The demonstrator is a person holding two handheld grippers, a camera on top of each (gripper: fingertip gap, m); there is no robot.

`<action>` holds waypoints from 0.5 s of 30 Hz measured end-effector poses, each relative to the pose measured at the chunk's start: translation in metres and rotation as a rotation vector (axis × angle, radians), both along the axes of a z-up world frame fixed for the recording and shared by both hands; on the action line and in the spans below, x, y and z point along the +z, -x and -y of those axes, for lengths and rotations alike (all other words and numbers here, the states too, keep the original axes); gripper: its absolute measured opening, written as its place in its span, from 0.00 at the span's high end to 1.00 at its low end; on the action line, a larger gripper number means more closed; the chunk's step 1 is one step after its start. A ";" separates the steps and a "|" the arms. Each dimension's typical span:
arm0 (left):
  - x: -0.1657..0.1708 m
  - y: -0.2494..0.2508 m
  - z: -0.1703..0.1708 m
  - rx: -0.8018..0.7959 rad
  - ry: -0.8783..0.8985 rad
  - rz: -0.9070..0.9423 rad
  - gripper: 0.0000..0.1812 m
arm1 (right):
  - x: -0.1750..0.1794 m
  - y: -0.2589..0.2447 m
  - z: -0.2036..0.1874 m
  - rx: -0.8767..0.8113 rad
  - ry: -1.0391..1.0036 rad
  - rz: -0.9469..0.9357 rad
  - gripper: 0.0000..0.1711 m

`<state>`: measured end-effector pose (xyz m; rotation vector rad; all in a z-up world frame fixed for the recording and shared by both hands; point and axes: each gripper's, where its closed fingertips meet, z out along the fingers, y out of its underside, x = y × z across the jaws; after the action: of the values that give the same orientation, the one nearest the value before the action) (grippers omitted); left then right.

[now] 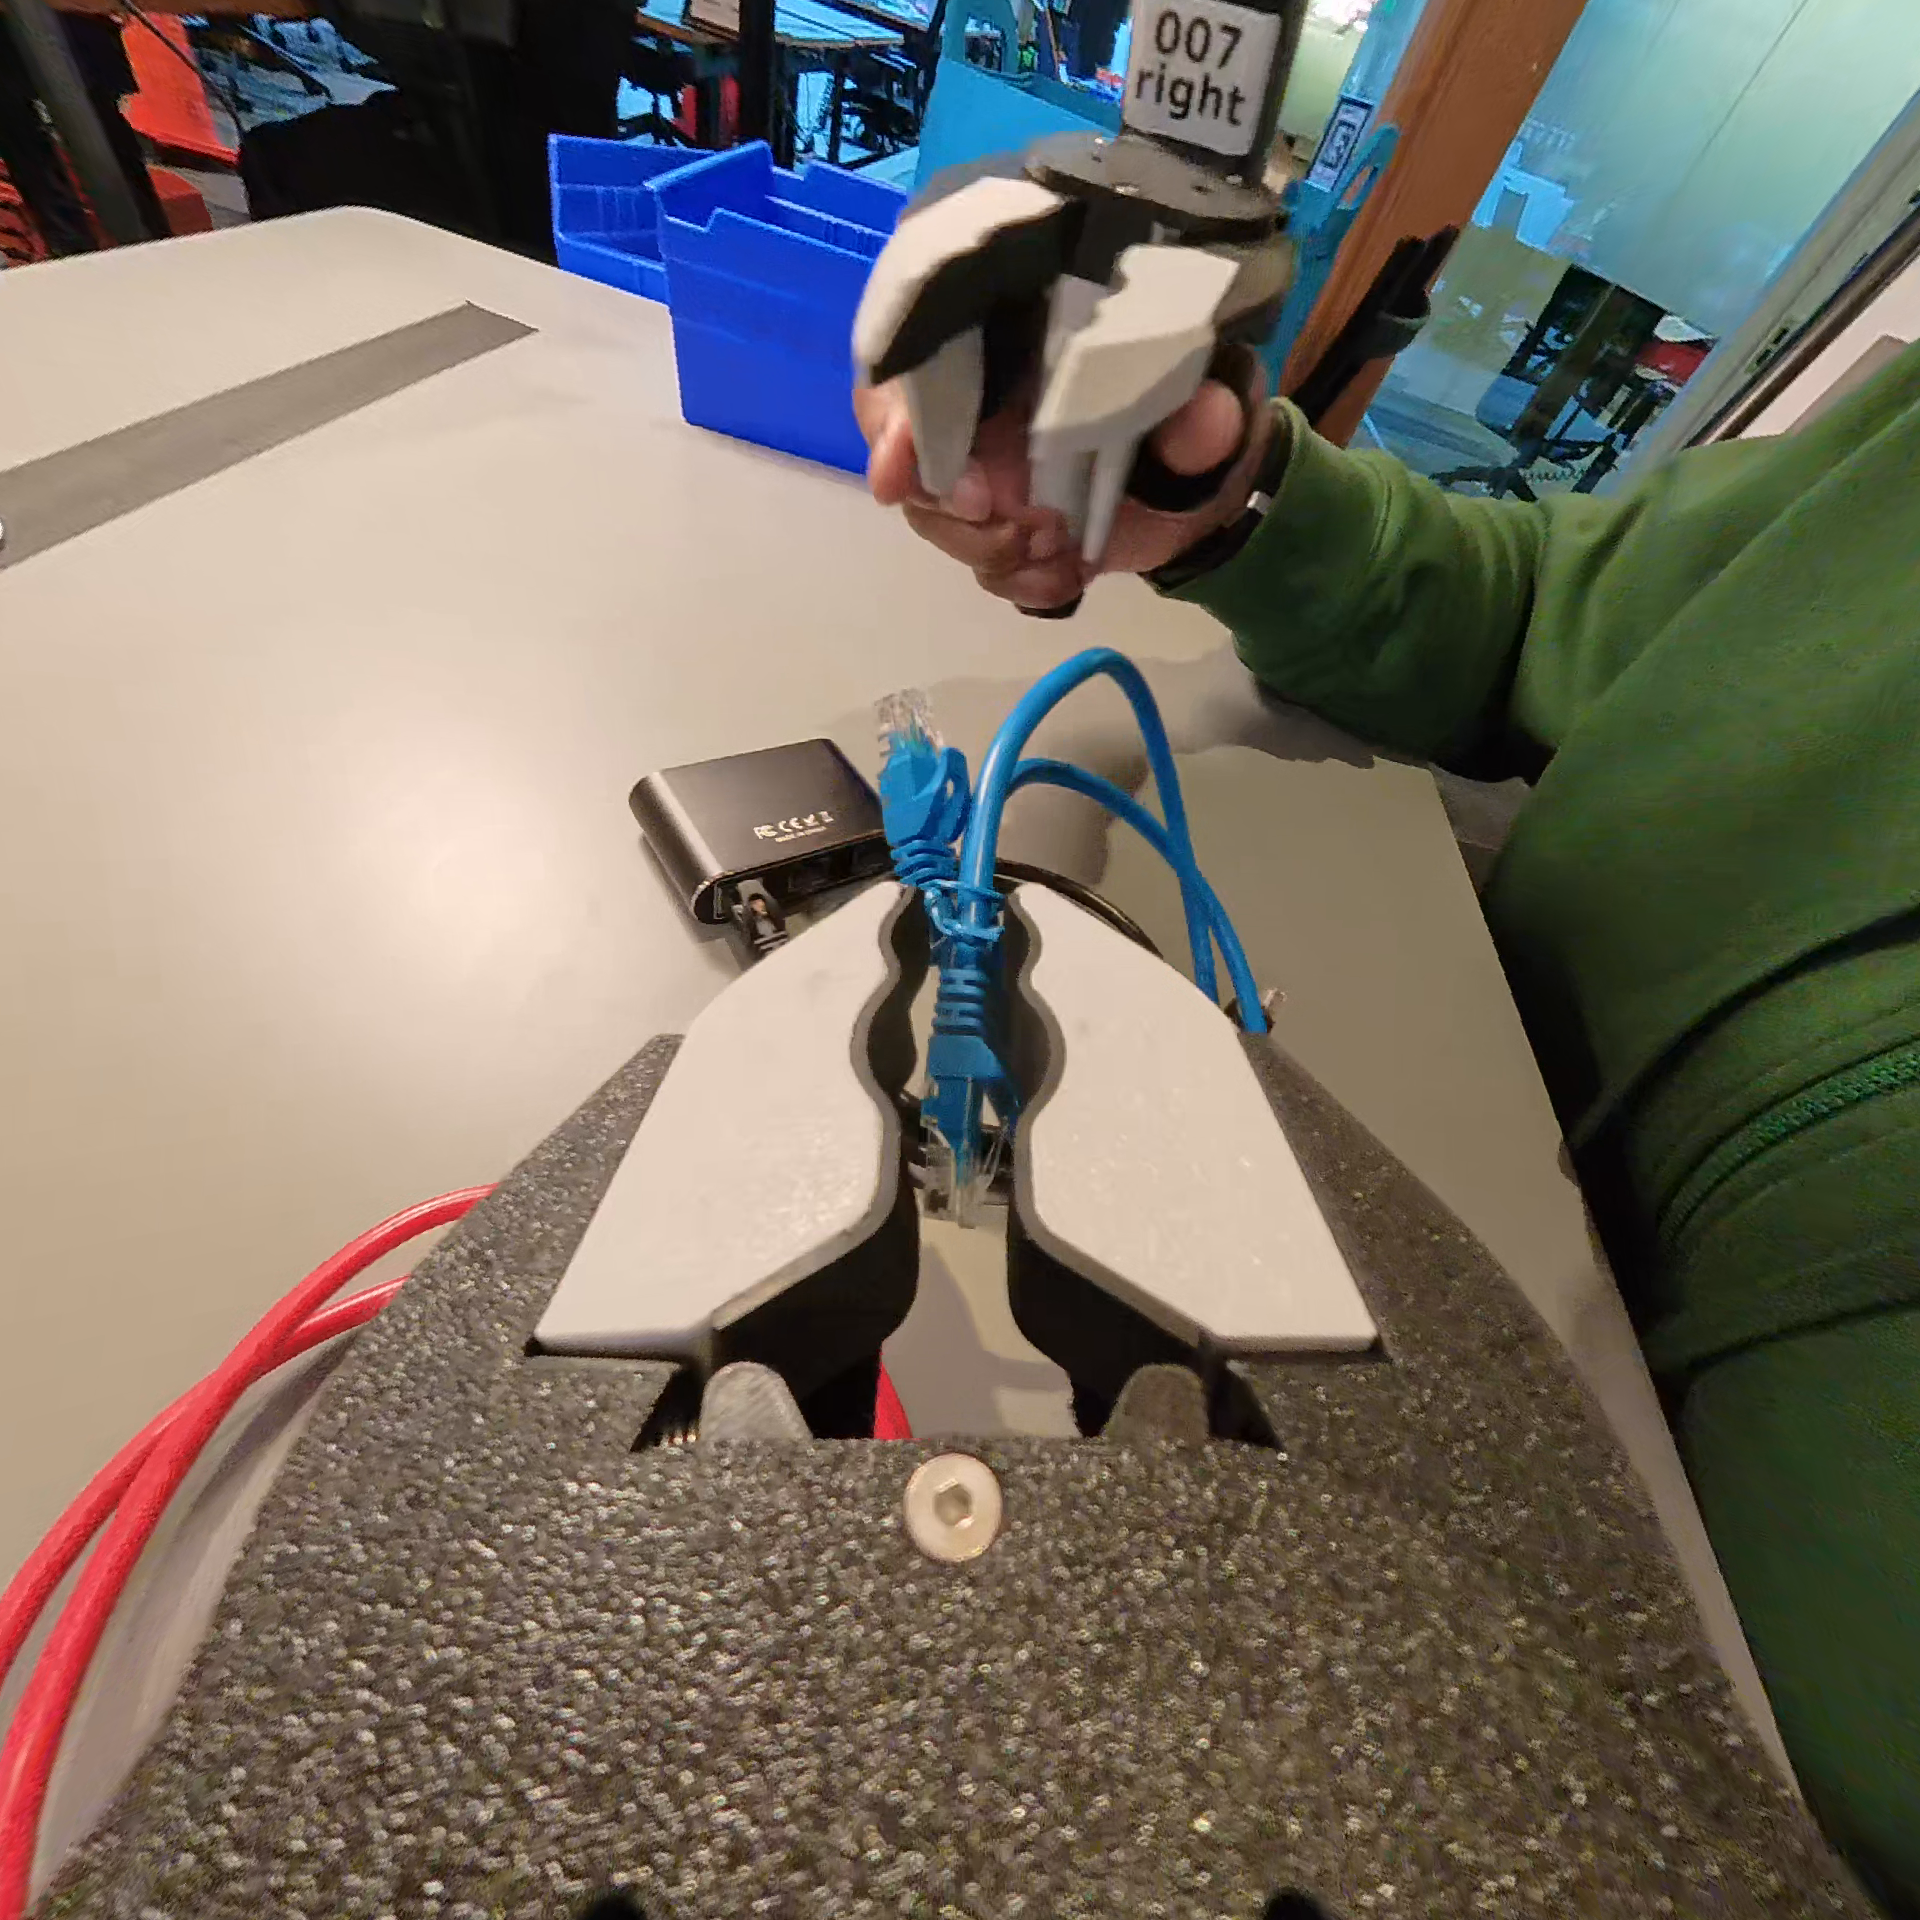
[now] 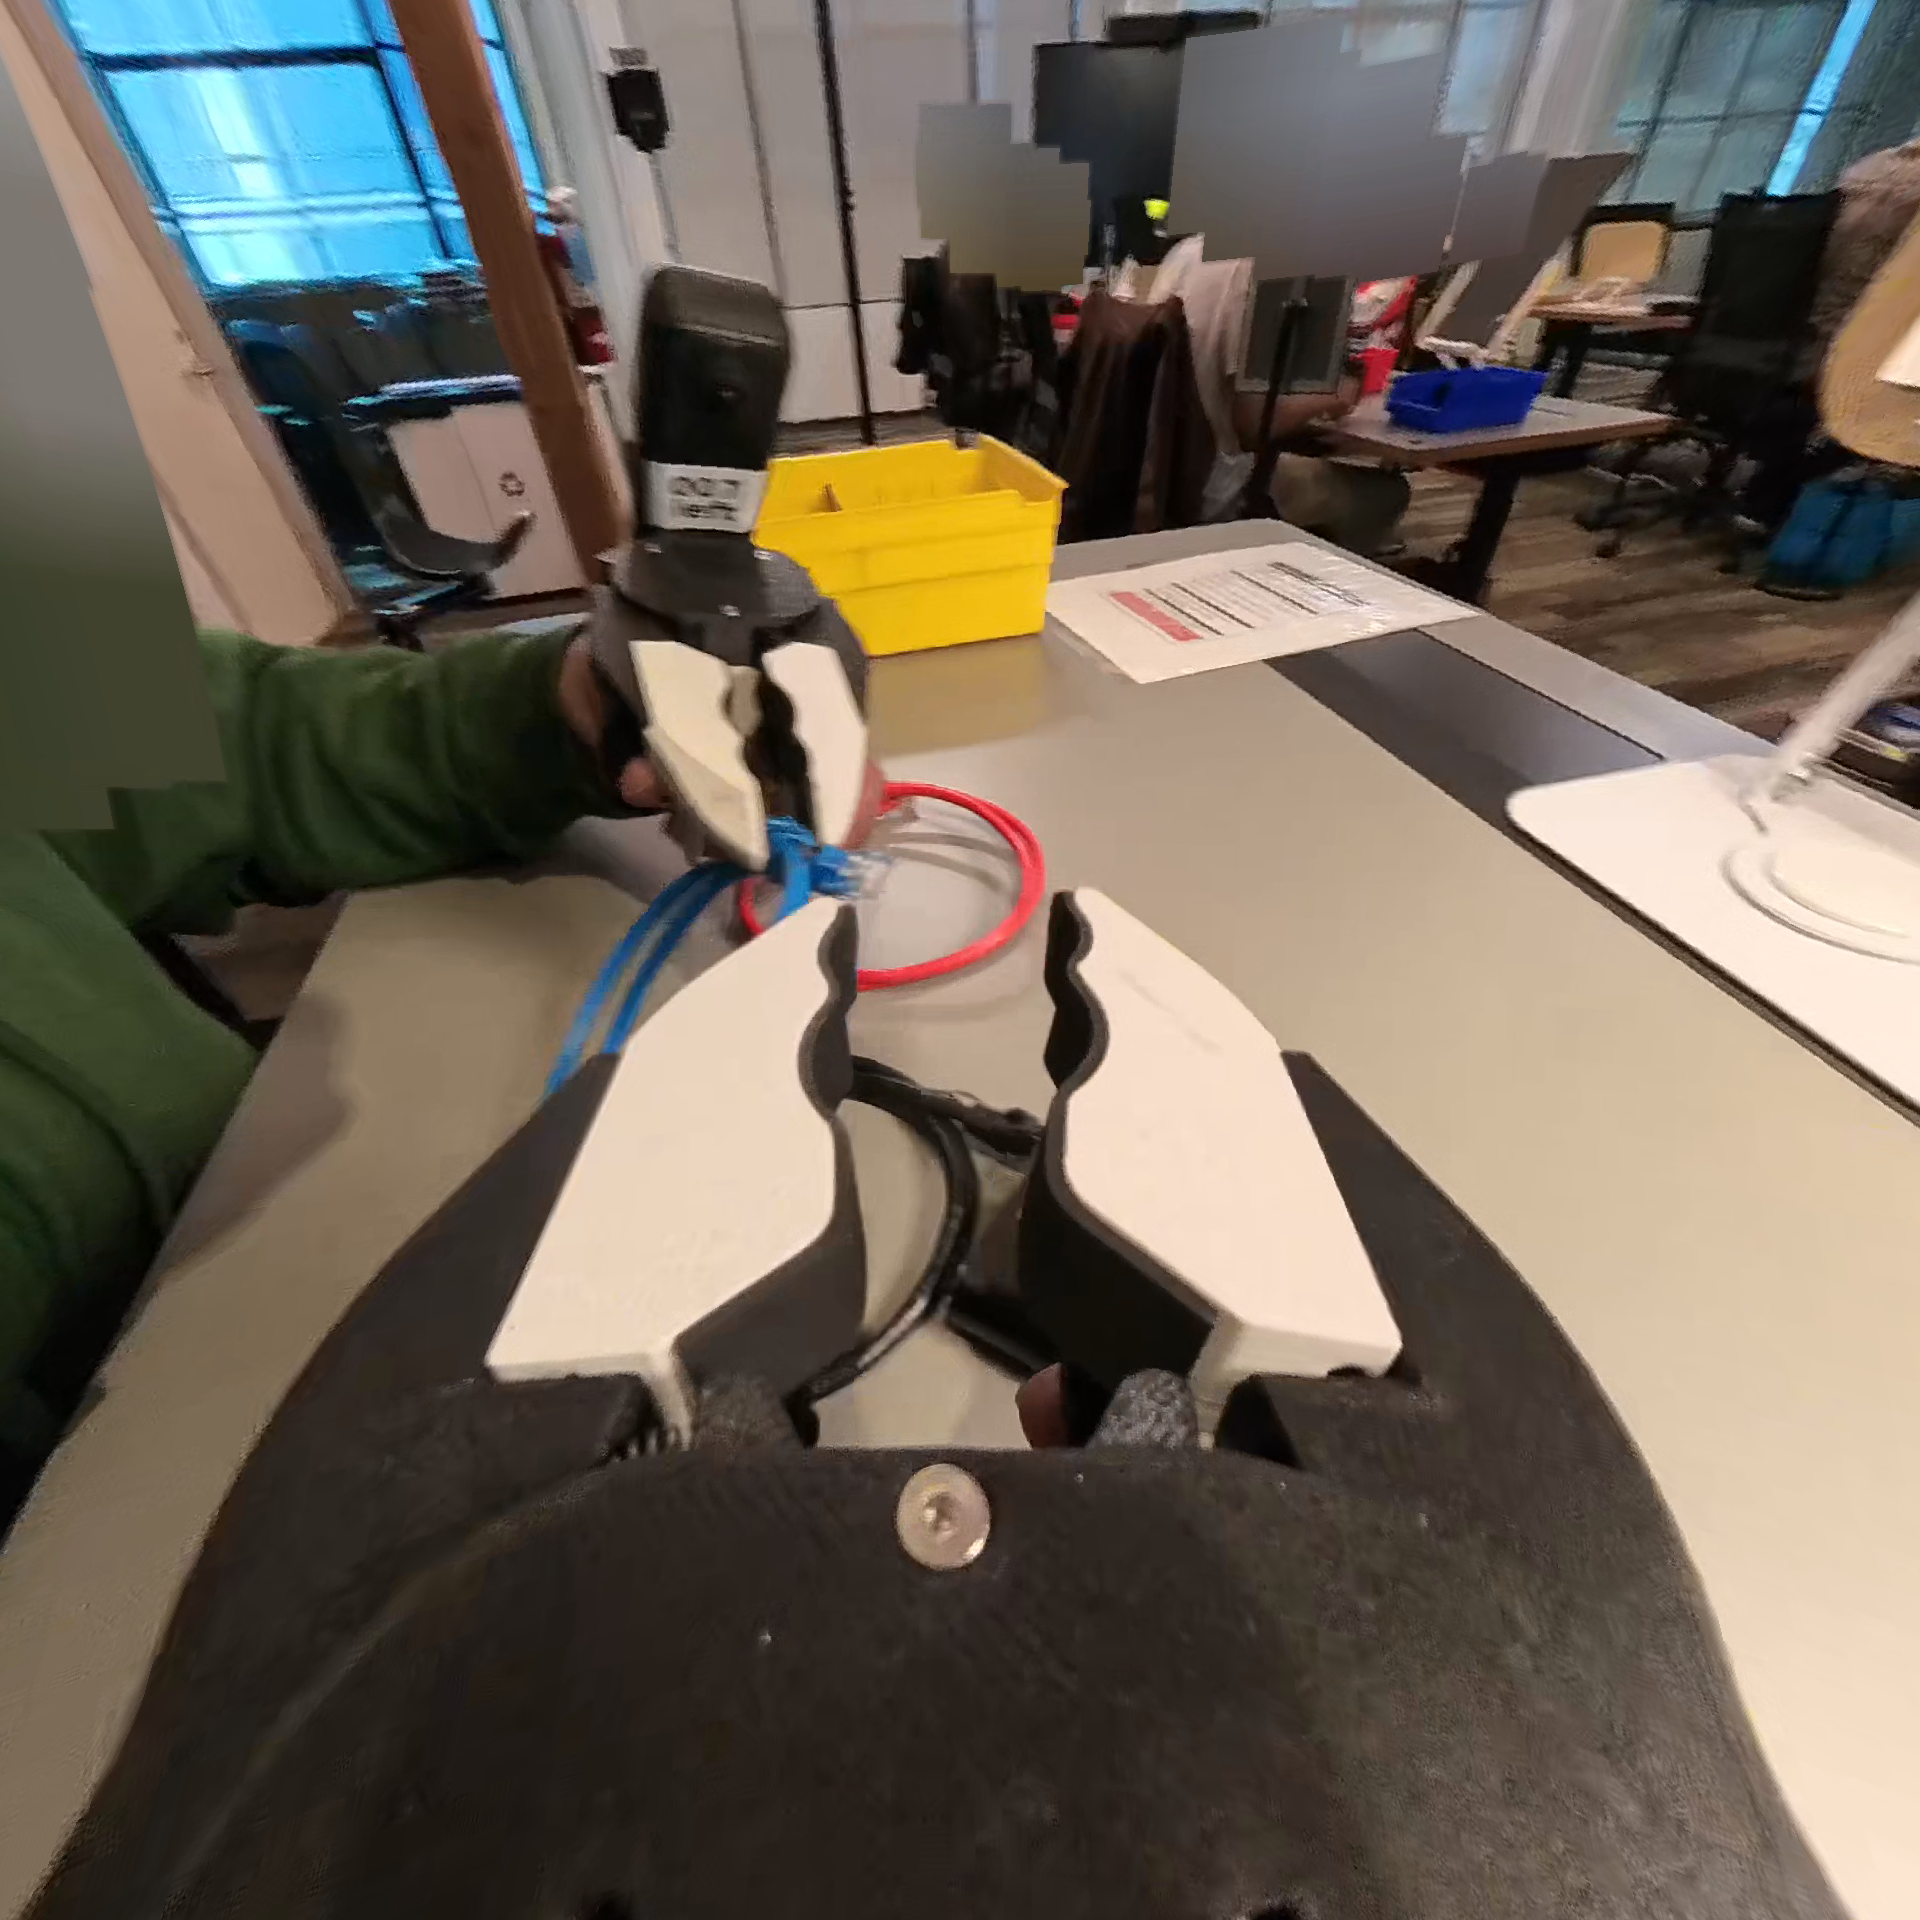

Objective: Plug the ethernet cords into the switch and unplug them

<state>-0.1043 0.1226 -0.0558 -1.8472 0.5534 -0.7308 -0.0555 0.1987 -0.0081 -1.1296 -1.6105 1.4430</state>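
My left gripper (image 1: 961, 904) is shut on a bundled blue ethernet cord (image 1: 961, 997), held above the table; one plug points back between the fingers, the other plug (image 1: 909, 743) sticks out past the tips. The black switch (image 1: 764, 816) lies on the grey table just beyond, ports facing me, a black cable plugged in. My right gripper (image 2: 951, 914) is open and empty, raised above the table; it shows in the left wrist view (image 1: 1023, 499) above the switch. In the right wrist view the left gripper (image 2: 795, 842) holds the blue cord (image 2: 821, 868). A red cord (image 2: 966, 904) lies coiled on the table.
Blue bins (image 1: 769, 301) stand at the table's far edge. A yellow bin (image 2: 914, 540) and a laminated sheet (image 2: 1257, 608) sit at the far end. A white lamp base (image 2: 1766, 873) is at the right. A black cable (image 2: 935, 1164) lies under my right gripper. Green sleeves (image 1: 1662, 727) flank the work area. Tip to tip, the grippers are about 11 cm apart.
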 end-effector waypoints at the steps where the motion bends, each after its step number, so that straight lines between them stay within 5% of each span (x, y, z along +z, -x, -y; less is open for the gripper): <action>1: 0.000 -0.002 0.001 -0.010 0.003 0.003 0.92 | -0.004 0.002 -0.005 -0.031 -0.020 0.012 0.79; 9: 0.002 -0.016 0.005 -0.071 0.015 0.033 0.92 | -0.048 0.013 0.020 0.006 -0.435 0.071 0.82; 15: 0.003 -0.024 0.004 -0.089 0.019 0.061 0.92 | -0.048 0.019 0.037 0.086 -0.581 -0.009 0.79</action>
<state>-0.0798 0.1182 -0.0530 -1.8205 0.5941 -0.8521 -0.0748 0.1617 -0.0558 -0.7201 -1.9176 0.9232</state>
